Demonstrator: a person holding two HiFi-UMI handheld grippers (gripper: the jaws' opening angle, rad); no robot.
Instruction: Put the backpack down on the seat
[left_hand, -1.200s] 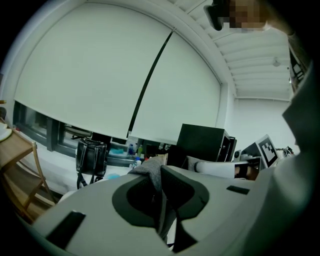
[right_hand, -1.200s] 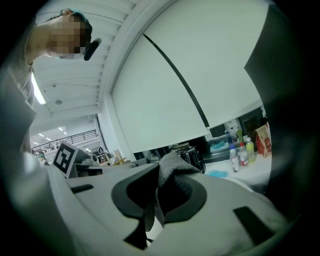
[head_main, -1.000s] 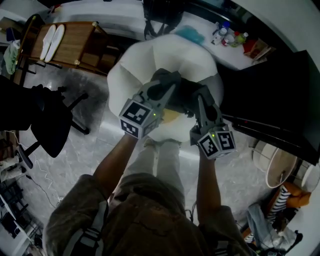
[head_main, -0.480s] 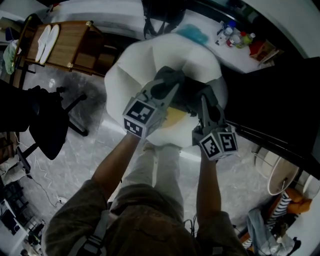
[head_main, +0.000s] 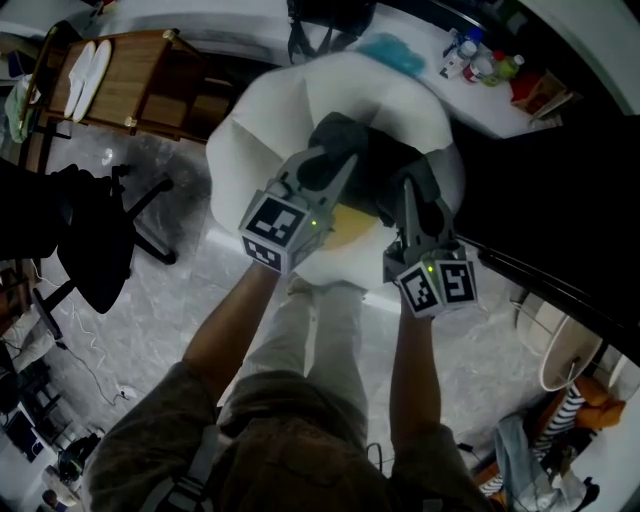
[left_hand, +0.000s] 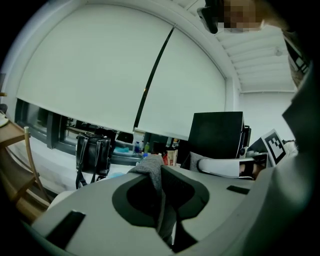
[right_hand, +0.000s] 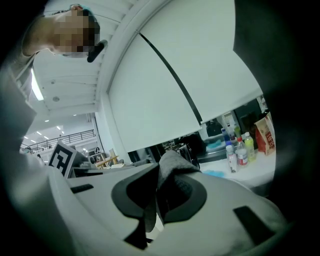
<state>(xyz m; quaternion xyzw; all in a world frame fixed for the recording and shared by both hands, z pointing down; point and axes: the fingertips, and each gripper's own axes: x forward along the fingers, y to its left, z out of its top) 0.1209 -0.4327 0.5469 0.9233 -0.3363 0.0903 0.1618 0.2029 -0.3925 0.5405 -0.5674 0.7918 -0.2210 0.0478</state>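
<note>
A dark grey backpack (head_main: 378, 168) hangs over the middle of a round white seat (head_main: 255, 135) in the head view. My left gripper (head_main: 335, 165) is shut on a grey fabric strap (left_hand: 154, 172) of the backpack at its left side. My right gripper (head_main: 408, 192) is shut on another grey strap (right_hand: 171, 167) at its right side. In both gripper views the fabric is pinched between the jaws and sticks up past their tips. Whether the backpack's bottom touches the seat is hidden by the grippers. A pale yellow patch (head_main: 345, 225) shows just below the backpack.
A wooden rack (head_main: 140, 85) with white slippers stands at the upper left. A black office chair (head_main: 95, 240) is to the left. Behind the seat, a white counter (head_main: 470, 95) carries a black handbag (left_hand: 92, 152) and bottles (head_main: 480, 60). A black monitor (left_hand: 217, 135) is at the right.
Both grippers have moved the backpack slightly farther over the white seat, and more of it shows now. Both grips look the same.
</note>
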